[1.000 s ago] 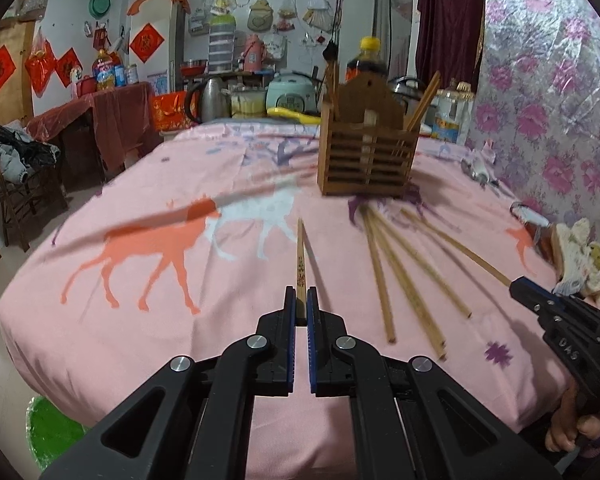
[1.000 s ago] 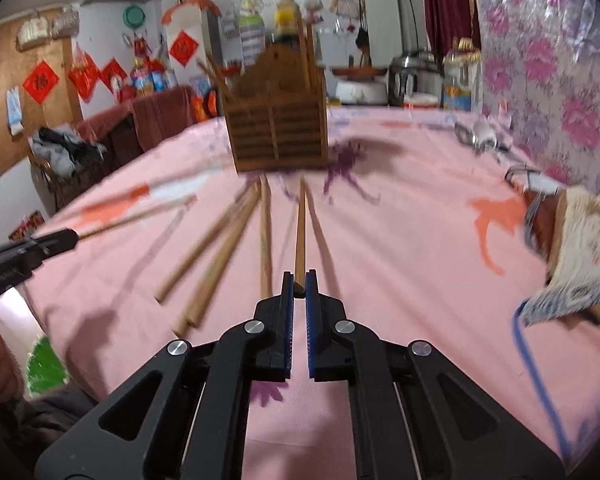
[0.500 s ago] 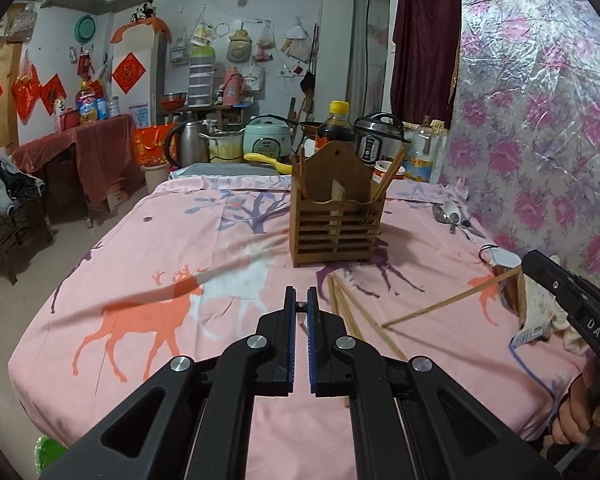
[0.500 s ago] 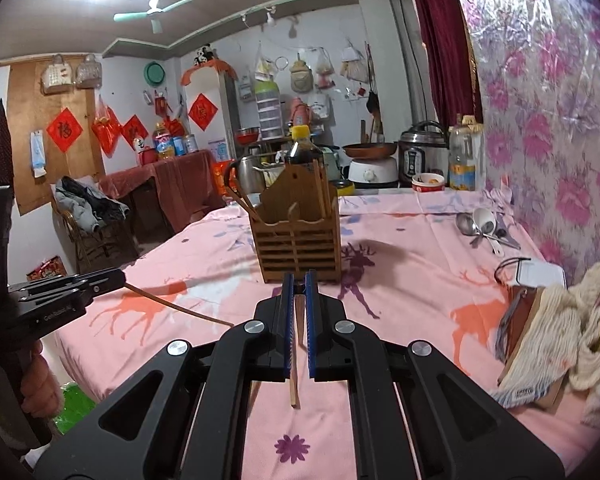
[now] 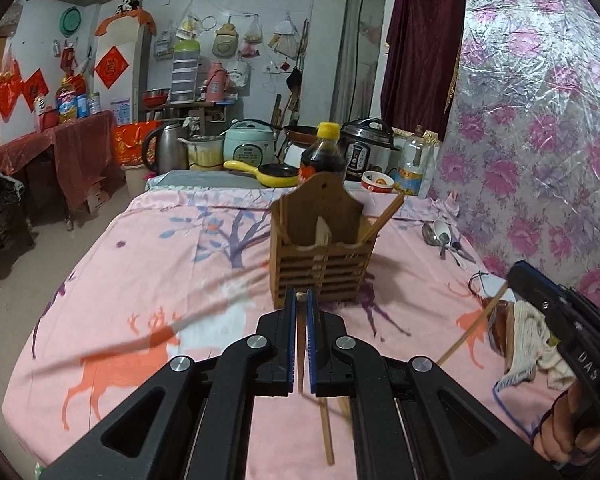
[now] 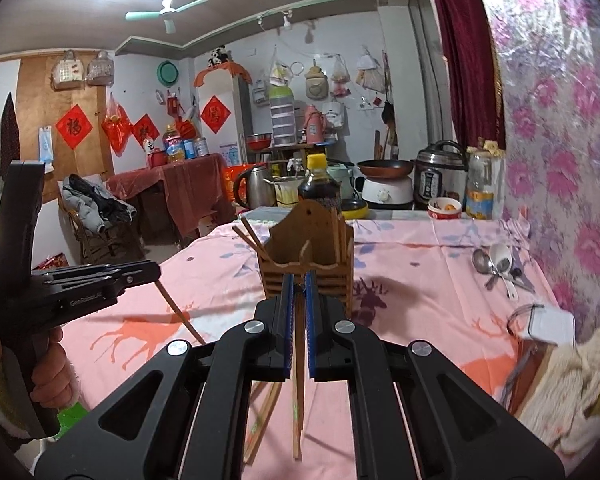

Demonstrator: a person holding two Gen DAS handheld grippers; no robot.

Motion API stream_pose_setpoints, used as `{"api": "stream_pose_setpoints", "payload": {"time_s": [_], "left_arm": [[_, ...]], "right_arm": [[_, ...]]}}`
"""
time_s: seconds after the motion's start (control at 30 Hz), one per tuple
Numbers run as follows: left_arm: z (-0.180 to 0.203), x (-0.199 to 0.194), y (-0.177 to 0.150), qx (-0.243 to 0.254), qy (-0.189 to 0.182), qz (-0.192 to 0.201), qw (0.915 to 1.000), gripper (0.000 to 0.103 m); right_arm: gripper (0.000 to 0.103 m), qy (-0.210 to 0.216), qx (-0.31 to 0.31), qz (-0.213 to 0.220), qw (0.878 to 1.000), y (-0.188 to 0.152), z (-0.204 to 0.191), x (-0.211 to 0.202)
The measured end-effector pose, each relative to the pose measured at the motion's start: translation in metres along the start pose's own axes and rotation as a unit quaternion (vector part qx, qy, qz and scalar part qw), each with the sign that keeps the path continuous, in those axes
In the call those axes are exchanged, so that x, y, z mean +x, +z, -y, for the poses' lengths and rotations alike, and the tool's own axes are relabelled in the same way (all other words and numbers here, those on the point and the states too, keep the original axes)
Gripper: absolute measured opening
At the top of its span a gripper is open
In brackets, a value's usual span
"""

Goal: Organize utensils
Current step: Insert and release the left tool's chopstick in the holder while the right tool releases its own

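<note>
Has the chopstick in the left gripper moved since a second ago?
Yes. The chopstick then lay flat on the pink tablecloth; now the left gripper has lifted it clear, hanging tip-down in front of the wooden holder.

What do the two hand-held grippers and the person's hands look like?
Both hand-held grippers are matte black, with angular linkages, silver pivot screws and blue ridged pads on the fingers. The left hand-held gripper has small white lettering on its side; the right hand-held gripper has white letters too. The left hand is bare, with a fuzzy cream-green cuff. The right hand is bare.
</note>
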State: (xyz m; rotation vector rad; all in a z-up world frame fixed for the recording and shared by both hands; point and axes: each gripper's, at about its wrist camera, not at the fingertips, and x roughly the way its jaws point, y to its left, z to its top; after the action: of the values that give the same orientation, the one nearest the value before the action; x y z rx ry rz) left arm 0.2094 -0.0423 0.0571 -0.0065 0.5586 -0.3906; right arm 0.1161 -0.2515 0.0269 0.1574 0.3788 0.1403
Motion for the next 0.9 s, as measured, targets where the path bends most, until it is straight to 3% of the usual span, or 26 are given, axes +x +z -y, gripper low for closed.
{"api": "stream_pose_setpoints", "payload": {"time_s": [0.17,0.47,0.67,0.8,0.83,0.87,0.9], "left_arm": [[0.012,0.009,0.044,0.019,-0.003,0.023,0.9995,0.006],[0.023,0.026,0.140,0.013,0.017,0.116,0.9930,0.006],[0.012,0.076,0.148,-0.005,0.037,0.106,0.9937,0.006],[0.000,0.105,0.128,-0.008,0.045,0.074,0.9962,0.006],[-0.003,0.110,0.123,-0.007,0.056,0.065,0.9963,0.014],[-0.006,0.113,0.118,-0.006,0.060,0.057,0.9965,0.033],[-0.009,0.112,0.116,-0.007,0.063,0.057,0.9964,0.044]], "right_arm": [[0.006,-0.001,-0.021,0.015,1.000,0.030,-0.009,0.022],[0.006,-0.022,-0.021,0.102,0.994,0.117,-0.011,0.067],[0.006,-0.050,-0.022,0.112,0.992,0.126,-0.005,0.109],[0.007,-0.050,-0.028,0.067,0.996,0.111,0.003,0.144],[0.009,-0.056,-0.027,0.062,0.996,0.107,0.004,0.147],[0.014,-0.060,-0.022,0.059,0.996,0.104,0.008,0.147],[0.017,-0.056,-0.018,0.057,0.997,0.103,0.011,0.146]]}}
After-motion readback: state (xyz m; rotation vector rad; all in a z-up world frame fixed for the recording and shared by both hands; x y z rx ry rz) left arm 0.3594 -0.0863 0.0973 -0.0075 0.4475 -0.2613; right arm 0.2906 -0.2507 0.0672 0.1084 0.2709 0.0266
